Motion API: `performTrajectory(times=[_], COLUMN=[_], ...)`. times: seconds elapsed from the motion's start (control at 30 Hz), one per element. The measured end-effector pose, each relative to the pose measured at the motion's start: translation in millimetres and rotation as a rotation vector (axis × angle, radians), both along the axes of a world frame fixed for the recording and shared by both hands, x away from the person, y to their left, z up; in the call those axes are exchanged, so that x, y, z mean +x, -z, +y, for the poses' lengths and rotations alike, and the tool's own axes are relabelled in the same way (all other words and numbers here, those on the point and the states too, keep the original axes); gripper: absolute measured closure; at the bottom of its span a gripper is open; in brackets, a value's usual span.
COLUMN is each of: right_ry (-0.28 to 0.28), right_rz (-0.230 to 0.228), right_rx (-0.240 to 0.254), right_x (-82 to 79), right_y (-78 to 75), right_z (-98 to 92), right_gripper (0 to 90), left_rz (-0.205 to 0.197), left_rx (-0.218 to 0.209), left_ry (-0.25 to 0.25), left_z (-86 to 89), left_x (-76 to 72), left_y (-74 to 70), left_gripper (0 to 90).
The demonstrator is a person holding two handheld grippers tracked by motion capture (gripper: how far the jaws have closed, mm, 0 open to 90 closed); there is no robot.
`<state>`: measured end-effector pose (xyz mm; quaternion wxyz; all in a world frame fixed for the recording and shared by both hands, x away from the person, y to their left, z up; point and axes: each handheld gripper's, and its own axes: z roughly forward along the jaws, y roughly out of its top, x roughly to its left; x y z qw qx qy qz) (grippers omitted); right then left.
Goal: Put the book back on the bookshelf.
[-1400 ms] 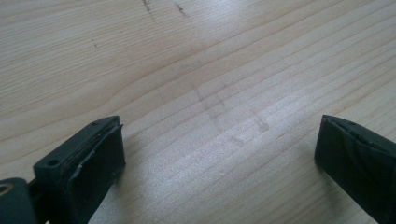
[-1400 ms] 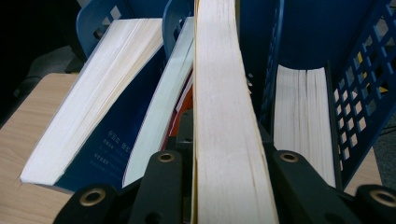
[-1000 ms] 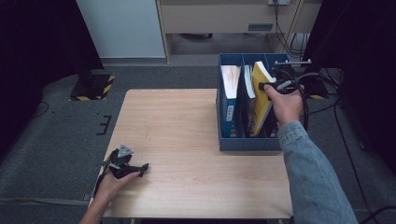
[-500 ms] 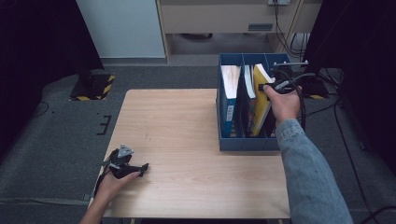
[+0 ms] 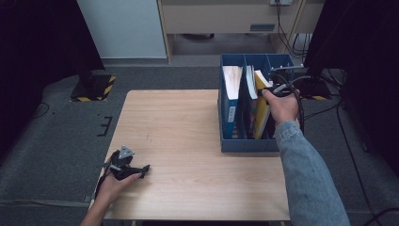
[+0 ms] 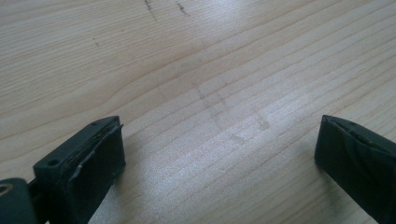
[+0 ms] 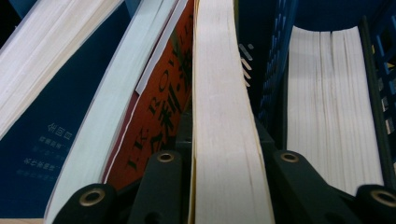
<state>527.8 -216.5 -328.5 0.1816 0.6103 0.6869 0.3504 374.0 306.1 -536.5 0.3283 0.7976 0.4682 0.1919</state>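
I'm clamping the right gripper (image 5: 269,87) jaws on the yellow book (image 7: 224,116), standing partway into the blue file box (image 5: 244,146); seating and release remain. Left gripper (image 5: 141,168), jaws apart, is resting on the tabletop (image 5: 188,141), well apart from the box.

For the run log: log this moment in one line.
right gripper: shut on yellow-covered book | place: blue plastic file box | left gripper: open, on wooden table

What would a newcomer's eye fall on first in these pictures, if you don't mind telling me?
Probably the blue file box at the table's right edge, packed with upright books. There the right tongs are shut on a yellow-covered book, whose cream page edges run up between the two black jaws in the right gripper view. Next, the left tongs rest open on the bare wooden table near its front left corner, holding nothing.
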Motion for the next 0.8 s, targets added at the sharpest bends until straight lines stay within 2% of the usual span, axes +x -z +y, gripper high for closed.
performTrajectory(times=[0.3, 0.67, 0.8], right_ry=[0.016, 0.048, 0.052], right_rz=[0.003, -0.025, -0.033], right_rx=[0.003, 0.012, -0.011], right_x=[3.8, 7.0, 7.5], right_y=[6.2, 7.1, 9.2], right_z=[2.7, 3.2, 4.2], right_gripper=[73.2, 73.4, 73.5], left_rz=[0.0, 0.0, 0.0], left_rx=[0.0, 0.001, 0.001], left_ry=[0.0, -0.001, -0.001], left_z=[0.0, -0.1, -0.1], left_x=[0.0, 0.0, 0.0], left_y=[0.0, 0.0, 0.0], left_gripper=[0.9, 0.9, 0.8])
